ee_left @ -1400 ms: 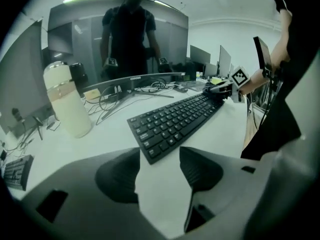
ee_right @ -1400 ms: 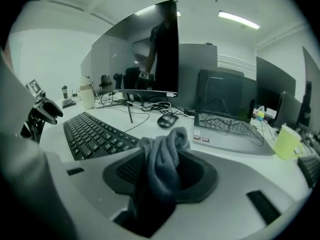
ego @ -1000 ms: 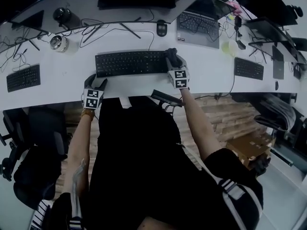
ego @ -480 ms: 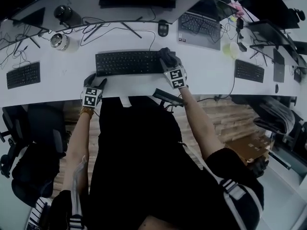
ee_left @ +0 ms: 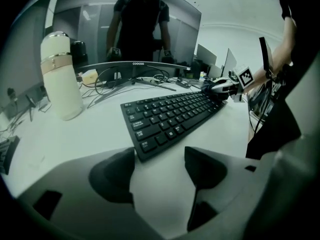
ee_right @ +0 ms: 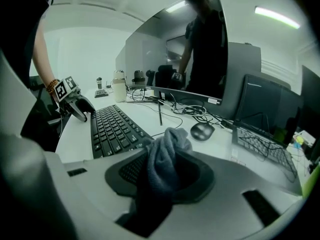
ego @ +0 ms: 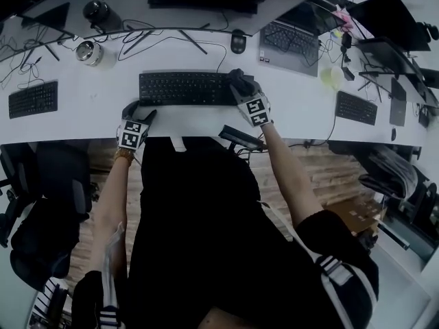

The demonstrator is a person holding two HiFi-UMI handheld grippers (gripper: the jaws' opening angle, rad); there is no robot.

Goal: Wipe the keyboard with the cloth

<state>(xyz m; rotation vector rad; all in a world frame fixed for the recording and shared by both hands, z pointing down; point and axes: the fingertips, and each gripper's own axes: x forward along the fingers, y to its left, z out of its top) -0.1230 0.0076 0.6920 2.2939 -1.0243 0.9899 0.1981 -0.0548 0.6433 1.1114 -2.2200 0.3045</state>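
Cloth, dark grey & bunched [ee_right: 167,156], is pinched in the right hand-held gripper [ee_right: 162,176]. Its jaws have just been closing tighter, w/ fabric filling the gap btwn them. Vs a sec ago this gripper has slid a little sideways & rolled, so the cloth now sits at the right end of the black full-size keyboard [ego: 182,88]; contact w/ keys unclear. Prob the wiping stroke is only starting, most keys still to do. Left hand-held gripper [ee_left: 157,171] hasn't shifted: it's at the keyboard's near-left corner, jaws just been opening, nothing btwn them, only white desk [ego: 302,105] below. It isn't clamping the keyboard, so that may skid under a stroke. Black mouse [ee_right: 202,130] lies just beyond.
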